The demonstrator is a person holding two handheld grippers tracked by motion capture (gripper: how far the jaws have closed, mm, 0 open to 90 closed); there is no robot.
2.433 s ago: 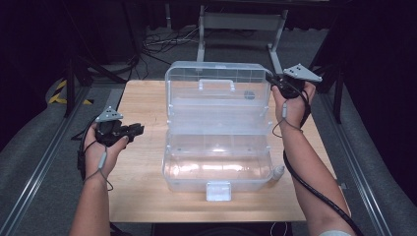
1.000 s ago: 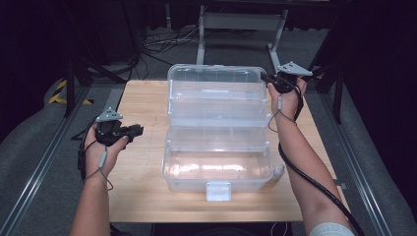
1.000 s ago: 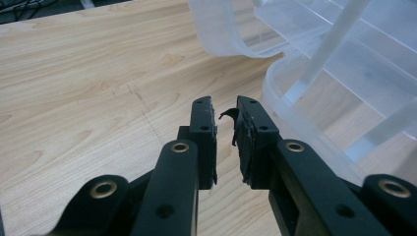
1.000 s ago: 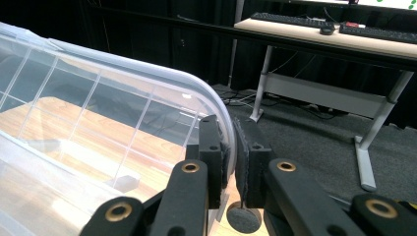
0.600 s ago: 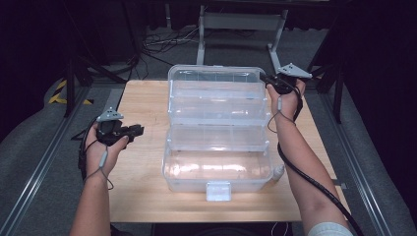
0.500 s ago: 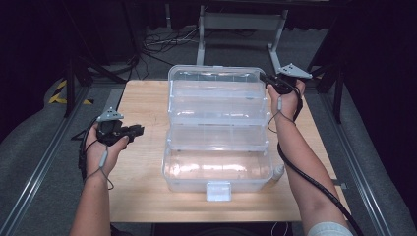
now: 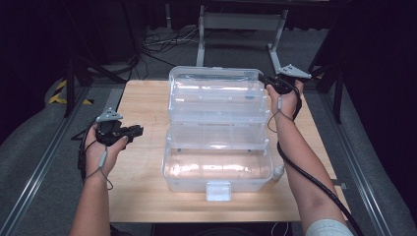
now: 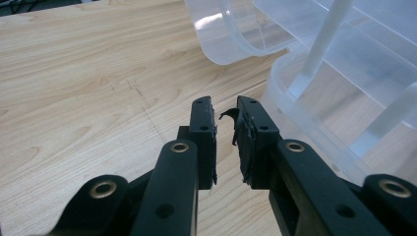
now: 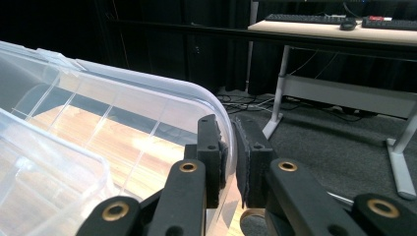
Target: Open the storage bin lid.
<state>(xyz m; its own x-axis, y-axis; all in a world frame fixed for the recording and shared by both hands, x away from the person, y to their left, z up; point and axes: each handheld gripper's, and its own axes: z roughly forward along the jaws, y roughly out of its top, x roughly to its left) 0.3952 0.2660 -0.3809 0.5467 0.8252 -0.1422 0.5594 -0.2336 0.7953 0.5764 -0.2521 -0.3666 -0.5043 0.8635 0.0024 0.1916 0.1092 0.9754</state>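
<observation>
**Right gripper pinches the lid rim of the clear box**

Seen from the high view, a clear plastic storage box (image 7: 216, 147) stands open in the middle of the wooden bench (image 7: 142, 103), its lid (image 7: 216, 91) tipped back toward the far edge and its latch facing the person. The right gripper (image 7: 268, 81) sits at the lid's far right corner, with the right hand just behind it. The left gripper (image 7: 135, 130) hovers over bare wood to the left of the box, apart from it, its fingers pointing toward the box.

Along the left gripper view, the left gripper's fingers (image 8: 204, 132) stand at a narrow gap with nothing between them. A scrap of torn black pad curls off the tip of one. Beyond them lie the wood grain of the bench and, near on the right, the box's rounded wall and a white support arm (image 8: 322, 42).

Along the right gripper view, the right gripper's fingers (image 9: 211, 152) are closed onto the curved rim of the lid, one finger inside the wall and one outside, the pads pressing the clear plastic. A dark floor and metal desk legs (image 9: 278, 98) lie behind.
</observation>
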